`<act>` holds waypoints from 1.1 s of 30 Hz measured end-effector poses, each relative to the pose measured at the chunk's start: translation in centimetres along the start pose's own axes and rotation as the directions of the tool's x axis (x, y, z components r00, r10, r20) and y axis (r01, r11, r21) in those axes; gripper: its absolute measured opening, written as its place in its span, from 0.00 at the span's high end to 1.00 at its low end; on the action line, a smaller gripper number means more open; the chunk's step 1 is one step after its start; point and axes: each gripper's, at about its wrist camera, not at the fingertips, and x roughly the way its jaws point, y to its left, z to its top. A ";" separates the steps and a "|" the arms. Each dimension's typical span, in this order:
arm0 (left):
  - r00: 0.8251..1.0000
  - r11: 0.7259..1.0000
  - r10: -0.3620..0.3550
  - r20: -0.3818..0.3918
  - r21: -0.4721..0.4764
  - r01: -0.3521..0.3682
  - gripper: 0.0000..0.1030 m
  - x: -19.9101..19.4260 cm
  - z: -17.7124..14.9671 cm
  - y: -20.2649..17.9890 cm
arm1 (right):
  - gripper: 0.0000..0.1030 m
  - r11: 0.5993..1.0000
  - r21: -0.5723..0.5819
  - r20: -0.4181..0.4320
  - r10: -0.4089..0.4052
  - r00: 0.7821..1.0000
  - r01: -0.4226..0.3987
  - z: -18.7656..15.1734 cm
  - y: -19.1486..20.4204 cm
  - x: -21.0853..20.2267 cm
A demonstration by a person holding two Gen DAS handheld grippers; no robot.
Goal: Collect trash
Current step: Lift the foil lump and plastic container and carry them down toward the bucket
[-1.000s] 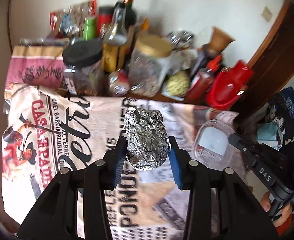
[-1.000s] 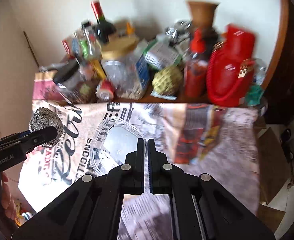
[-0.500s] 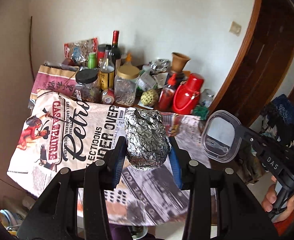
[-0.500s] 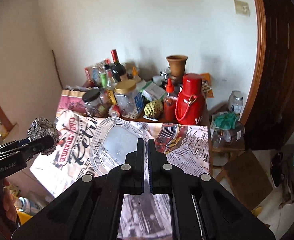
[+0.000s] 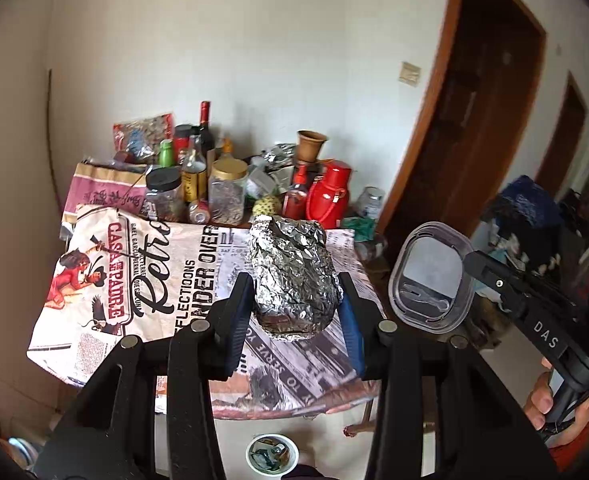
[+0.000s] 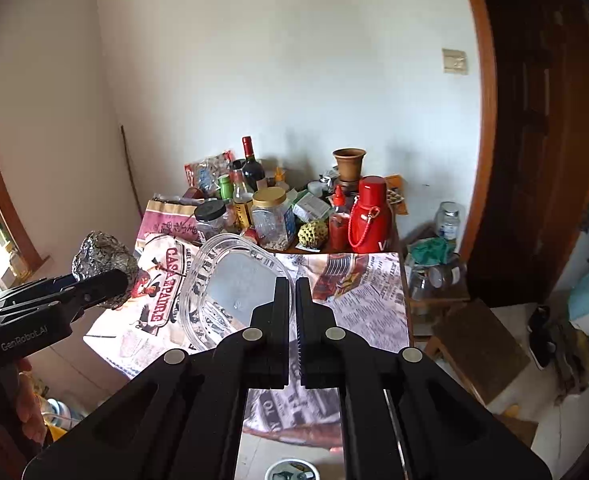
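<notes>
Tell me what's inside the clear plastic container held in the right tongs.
Through the clear plastic container only a pale bottom panel and some moulded shapes show; it looks empty. The rim pinched in the right tongs is covered, so that edge stays unseen.

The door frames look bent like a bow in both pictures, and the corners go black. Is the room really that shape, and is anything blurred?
No: in the left wrist view the door frame bows from fisheye distortion, corners vignetted black; the foil ball is sharp, glinting. In the right wrist view the frame curves likewise, daylight is soft, and the clear plastic lid shows pale glare.
</notes>
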 end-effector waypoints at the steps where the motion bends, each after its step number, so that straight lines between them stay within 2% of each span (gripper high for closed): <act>1: 1.000 1.000 -0.013 0.003 0.014 0.012 0.60 -1.0 -0.6 0.2 | 0.97 1.000 0.007 0.004 -0.011 1.000 0.011 -0.6 0.6 -0.7; 8: 0.999 0.997 -0.047 -0.013 0.064 0.047 0.60 -6.1 -5.3 1.7 | 0.97 0.996 0.046 -0.002 -0.072 0.997 0.072 -5.0 4.4 -4.9; 15: 0.992 0.994 -0.081 -0.094 0.071 0.088 0.60 -8.7 -10.6 3.1 | 0.97 0.988 0.097 -0.074 -0.117 0.990 0.124 -9.6 6.1 -7.1; 21: 0.976 0.990 -0.095 -0.195 0.082 0.112 0.60 -8.2 -14.0 2.7 | 0.97 0.984 0.111 -0.171 -0.123 0.978 0.143 -12.4 6.4 -7.0; 27: 0.961 0.993 -0.079 -0.266 0.066 0.100 0.60 -6.5 -16.8 2.2 | 0.97 0.985 0.112 -0.258 -0.097 0.961 0.129 -15.1 5.4 -5.2; 33: 0.934 0.999 -0.030 -0.356 0.031 0.044 0.60 -2.2 -20.1 2.4 | 0.97 0.990 0.106 -0.347 -0.047 0.937 0.089 -18.2 3.3 -1.3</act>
